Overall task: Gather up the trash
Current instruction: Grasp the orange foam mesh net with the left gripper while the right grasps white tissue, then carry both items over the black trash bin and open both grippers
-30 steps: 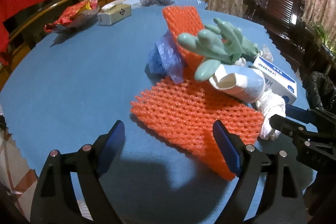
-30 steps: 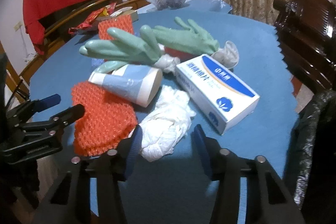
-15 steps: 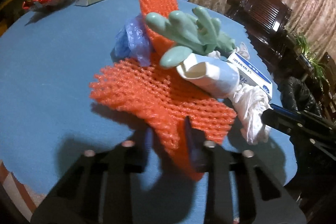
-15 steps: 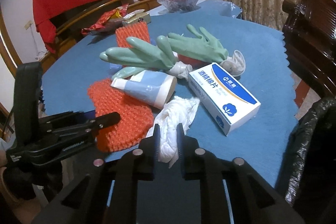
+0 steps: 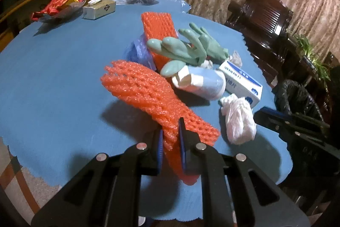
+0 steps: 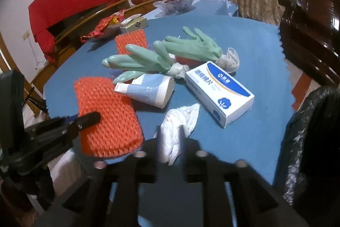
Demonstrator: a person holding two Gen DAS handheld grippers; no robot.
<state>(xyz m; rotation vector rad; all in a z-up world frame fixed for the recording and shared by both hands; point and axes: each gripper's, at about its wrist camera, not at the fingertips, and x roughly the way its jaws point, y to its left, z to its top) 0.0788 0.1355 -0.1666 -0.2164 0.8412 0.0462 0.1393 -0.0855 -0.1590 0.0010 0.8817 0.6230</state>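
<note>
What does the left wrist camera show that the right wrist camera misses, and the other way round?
Only the left wrist view shows the left tongs from behind, pinching the near edge of the orange foam net, plus a crumpled blue plastic bag and a potted plant. Only the right wrist view shows the right tongs straddling the white plastic bag; they have just been opening. Both share the blue table, green gloves, paper cup and blue-and-white box.
</note>
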